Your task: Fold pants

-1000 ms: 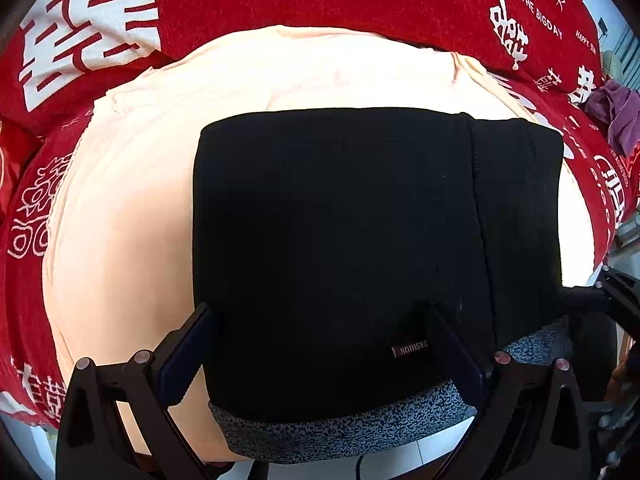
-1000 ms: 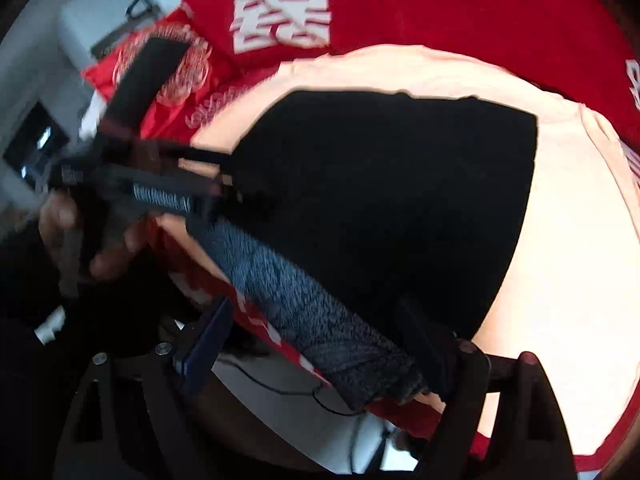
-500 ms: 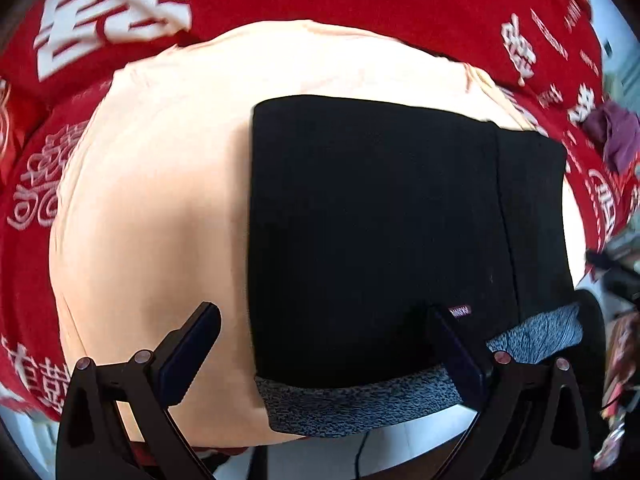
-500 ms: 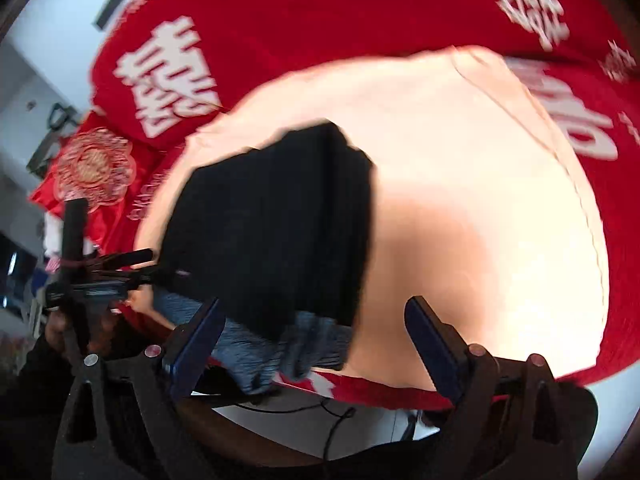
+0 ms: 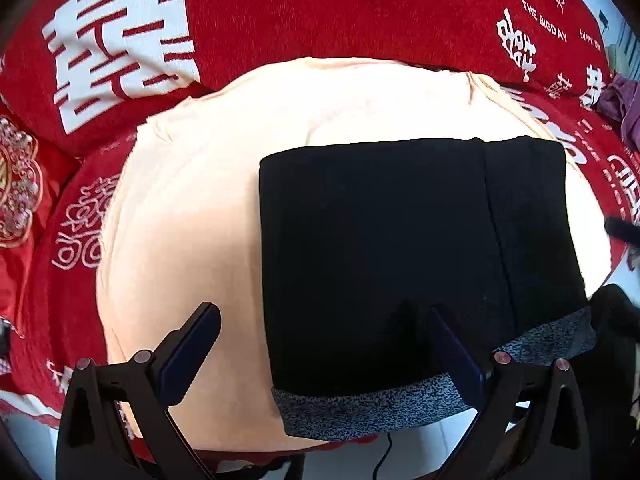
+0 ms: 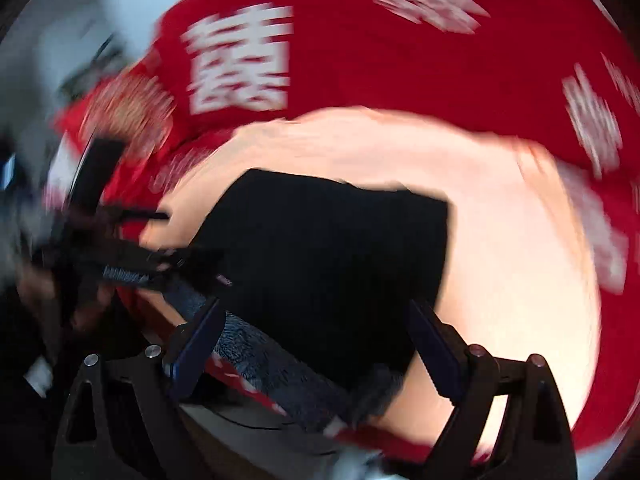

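Folded black pants (image 5: pixel 380 248) lie as a squat rectangle on a peach cloth (image 5: pixel 180 220) over a red printed bedspread (image 5: pixel 320 20), centre-right of the left wrist frame, grey cuffs (image 5: pixel 368 412) at the lower edge. The left tool (image 5: pixel 326 350) stands spread, pinching nothing, one finger over the fabric. The right tool (image 6: pixel 316 340), blurred, also gapes empty above the cuffs. The risk: a finger could snag the top layer and drag the stack askew, or off the near edge.

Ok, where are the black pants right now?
In the left wrist view, the folded black pants lie right of centre on the peach cloth, their grey waistband at the near edge.
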Demonstrator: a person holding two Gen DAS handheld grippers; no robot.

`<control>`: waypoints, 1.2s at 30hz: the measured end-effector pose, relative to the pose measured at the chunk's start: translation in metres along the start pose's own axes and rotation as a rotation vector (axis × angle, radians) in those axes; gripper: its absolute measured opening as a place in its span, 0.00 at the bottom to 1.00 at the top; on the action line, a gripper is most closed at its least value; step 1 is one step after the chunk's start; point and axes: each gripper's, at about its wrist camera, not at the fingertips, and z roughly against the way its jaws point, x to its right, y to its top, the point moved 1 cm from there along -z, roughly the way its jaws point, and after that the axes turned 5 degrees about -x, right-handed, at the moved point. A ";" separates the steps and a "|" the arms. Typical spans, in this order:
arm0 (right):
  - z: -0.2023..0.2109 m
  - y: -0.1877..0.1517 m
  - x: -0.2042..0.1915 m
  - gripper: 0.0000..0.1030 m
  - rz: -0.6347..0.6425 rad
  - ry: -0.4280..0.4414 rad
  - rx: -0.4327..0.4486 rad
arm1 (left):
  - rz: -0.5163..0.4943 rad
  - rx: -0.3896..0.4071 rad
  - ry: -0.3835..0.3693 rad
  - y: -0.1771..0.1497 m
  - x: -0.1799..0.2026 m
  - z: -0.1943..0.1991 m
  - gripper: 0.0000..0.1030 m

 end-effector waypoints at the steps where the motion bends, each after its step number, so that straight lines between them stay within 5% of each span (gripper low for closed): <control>1: -0.004 0.004 -0.006 0.90 0.055 -0.013 -0.002 | -0.004 -0.002 0.004 -0.001 0.000 -0.001 0.99; 3: -0.012 0.012 -0.006 0.90 0.113 -0.010 -0.009 | -0.003 -0.006 -0.001 -0.006 0.000 -0.002 0.99; 7: -0.041 0.035 0.030 0.90 -0.007 0.116 -0.027 | 0.007 -0.029 -0.029 -0.027 0.005 -0.013 0.99; 10: -0.079 0.040 0.056 0.90 -0.038 0.052 -0.135 | 0.046 -0.066 -0.082 -0.042 0.006 -0.024 0.99; 13: -0.075 0.047 0.050 0.91 -0.013 0.047 -0.141 | 0.059 -0.037 -0.075 -0.049 0.008 -0.016 0.99; 18: -0.057 0.087 0.014 0.91 0.121 0.264 -0.083 | 0.056 -0.025 -0.100 -0.056 0.011 -0.013 0.99; 21: -0.091 0.125 -0.015 0.91 0.198 0.407 -0.169 | 0.056 -0.046 -0.102 -0.056 0.014 -0.020 0.99; 24: -0.135 0.145 -0.032 0.91 0.186 0.458 -0.273 | 0.050 -0.049 -0.102 -0.057 0.014 -0.019 0.99; 29: -0.191 0.134 -0.055 0.91 0.259 0.354 -0.427 | 0.043 -0.054 -0.093 -0.056 0.013 -0.020 0.99; 36: -0.111 0.111 -0.037 0.91 0.231 0.273 -0.255 | 0.041 -0.055 -0.096 -0.053 0.011 -0.021 0.99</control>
